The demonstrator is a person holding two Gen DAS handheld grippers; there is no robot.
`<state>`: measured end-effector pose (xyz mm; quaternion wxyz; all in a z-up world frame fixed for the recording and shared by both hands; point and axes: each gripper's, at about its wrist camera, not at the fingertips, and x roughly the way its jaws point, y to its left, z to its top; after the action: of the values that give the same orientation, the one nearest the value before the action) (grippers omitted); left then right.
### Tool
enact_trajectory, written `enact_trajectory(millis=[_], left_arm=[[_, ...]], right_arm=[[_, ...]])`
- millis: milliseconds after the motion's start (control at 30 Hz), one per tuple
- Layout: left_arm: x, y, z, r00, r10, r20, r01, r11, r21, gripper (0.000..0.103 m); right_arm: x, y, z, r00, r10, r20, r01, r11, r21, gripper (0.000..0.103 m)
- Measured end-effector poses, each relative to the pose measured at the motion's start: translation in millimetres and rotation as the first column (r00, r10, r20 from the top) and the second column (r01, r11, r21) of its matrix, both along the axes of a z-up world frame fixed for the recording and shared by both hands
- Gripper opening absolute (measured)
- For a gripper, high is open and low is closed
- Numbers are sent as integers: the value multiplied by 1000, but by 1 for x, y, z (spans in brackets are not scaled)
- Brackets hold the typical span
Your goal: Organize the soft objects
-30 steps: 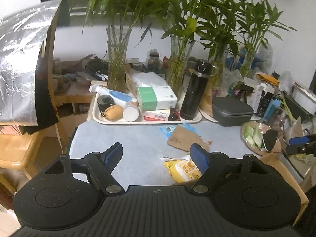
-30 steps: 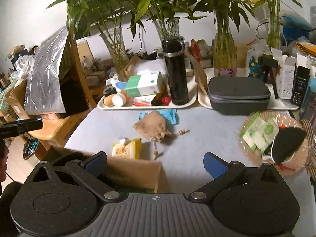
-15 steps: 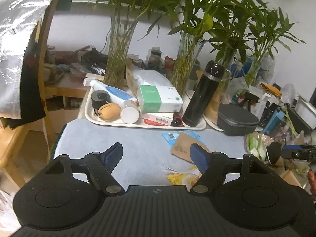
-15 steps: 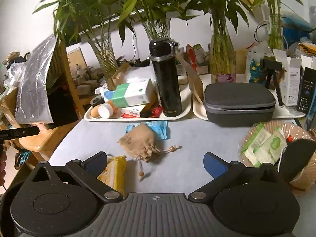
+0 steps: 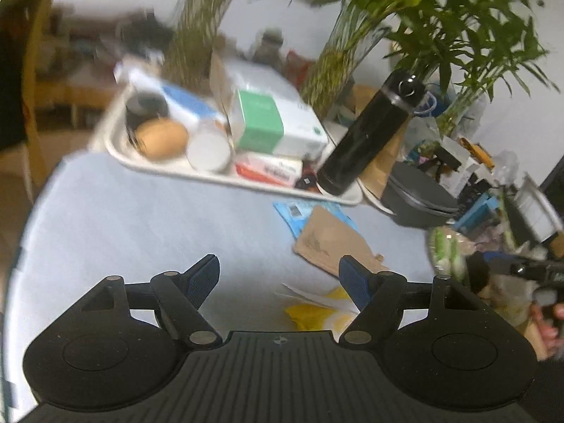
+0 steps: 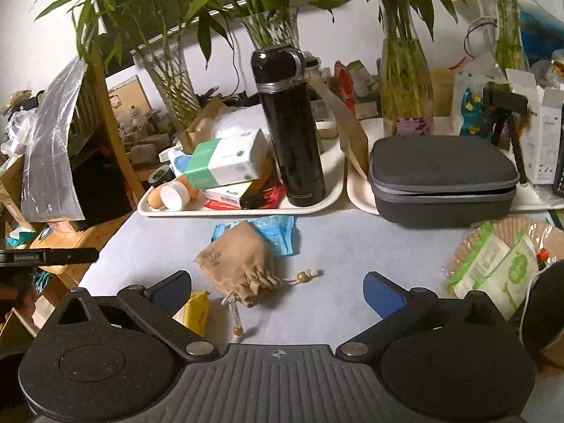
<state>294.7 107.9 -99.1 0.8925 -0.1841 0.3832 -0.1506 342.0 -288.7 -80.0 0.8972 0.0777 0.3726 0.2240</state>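
A tan drawstring pouch [image 6: 239, 264] lies on the pale blue table, partly over a blue packet [image 6: 271, 229]. A yellow packet [image 6: 197, 312] lies to its left, near my right gripper's left finger. My right gripper [image 6: 278, 290] is open above the table, with the pouch's gathered neck just ahead of the gap between its fingers and nothing gripped. In the blurred left wrist view my left gripper [image 5: 278, 276] is open over bare table. The tan pouch [image 5: 331, 243] sits just beyond its right finger and the yellow packet [image 5: 317, 312] below that finger.
A white tray [image 6: 246, 209] holds a black flask [image 6: 289, 130], a green-white box [image 6: 225, 160] and small bottles. A dark zip case [image 6: 440, 176] stands on a second tray. A woven basket [image 6: 504, 264] of green-white sachets is at the right. Glass vases with bamboo stand behind.
Both grippers have moved forward and down toward the table. The pouch now sits close in front of the right gripper, and the left view has tilted. Both stay open.
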Motion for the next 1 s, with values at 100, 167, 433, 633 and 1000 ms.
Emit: enact_trajectory(millis=[100,167,433,633,1000], left_arm=[[18,3,-14,997,-12,-77,6,996,-86,74],[28,4,-24,993,-24,-116,7,990,-142,74],[57,-5,-62,948,-76,-309,-15,960,-281,62],[71,-7,-76,922,-84,-377,-48,944,-327,54],[77,-23,-83,920,-58,-386,-28,976,-215,3]], right_arm=[[6,0,-3,1000,-5,-7,5,1000,4,103],[10,1,-5,1000,-12,-19,12,1000,11,103],[21,6,-10,999,0,-36,0,1000,-8,103],[22,9,-9,1000,9,-23,-9,1000,-30,103],[24,9,-8,1000,-7,-14,6,999,-41,103]])
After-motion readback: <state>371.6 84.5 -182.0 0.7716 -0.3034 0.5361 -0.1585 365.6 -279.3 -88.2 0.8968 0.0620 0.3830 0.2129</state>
